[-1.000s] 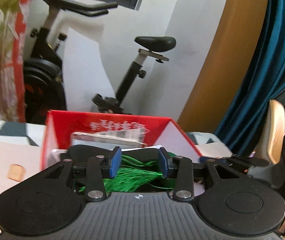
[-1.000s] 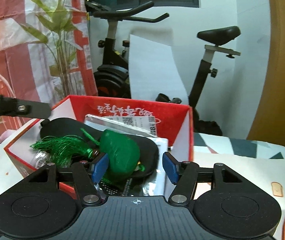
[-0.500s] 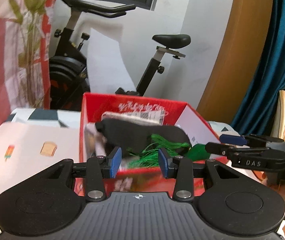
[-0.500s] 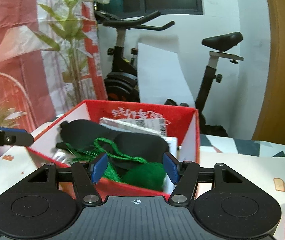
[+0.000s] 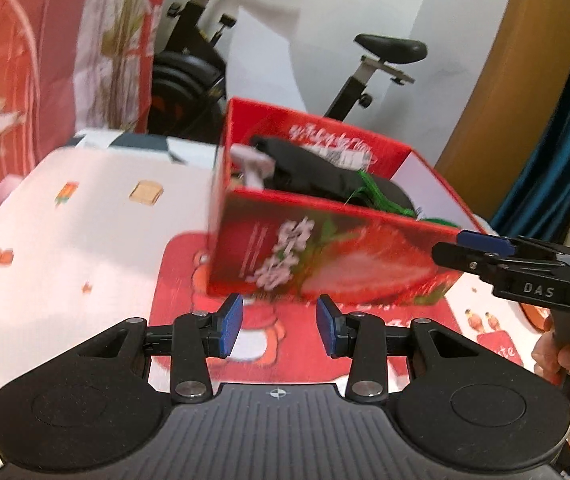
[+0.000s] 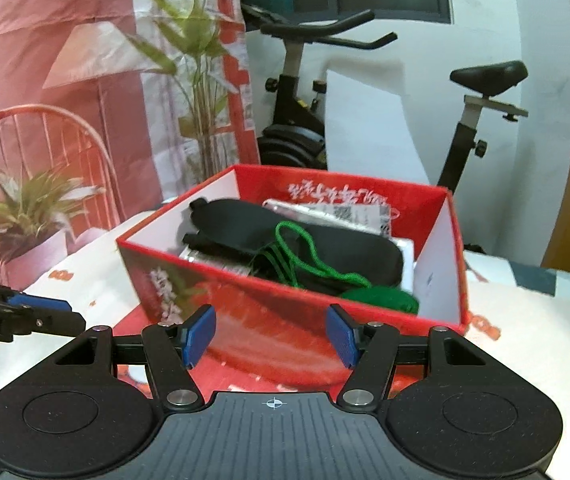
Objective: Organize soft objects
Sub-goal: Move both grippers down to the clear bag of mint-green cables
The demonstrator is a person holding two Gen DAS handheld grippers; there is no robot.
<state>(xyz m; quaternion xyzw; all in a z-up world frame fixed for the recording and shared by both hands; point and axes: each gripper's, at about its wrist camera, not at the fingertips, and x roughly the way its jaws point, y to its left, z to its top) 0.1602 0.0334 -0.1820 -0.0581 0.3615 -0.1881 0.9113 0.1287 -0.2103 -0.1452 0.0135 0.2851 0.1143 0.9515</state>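
While nothing soft lies loose on the tablecloth point(image 5: 85, 208) in either view, looks close to finished as a job, though the far side of the table stays out of sight. Packed into the red box point(image 6: 293, 312): a black eye mask point(image 6: 285, 236) draped across the top, a green cord point(image 6: 309, 256) looping over it down to a green tassel ball point(image 6: 381, 298) in the near right corner, with flat white packets point(image 6: 349, 214) underneath and behind. Somewhat jumbled rather than neat, so perhaps only tidying left. Sits near the middle of the table on a red cartoon patch of the cloth.

Left gripper point(image 5: 279, 330): jaws spread, nothing between the blue pads, short of the box front. Right gripper point(image 6: 271, 336): jaws spread wider, also empty, just before the box's near wall. Beyond: an exercise bike point(image 6: 309, 92), a potted plant point(image 6: 25, 216), a teal curtain point(image 5: 557, 128).
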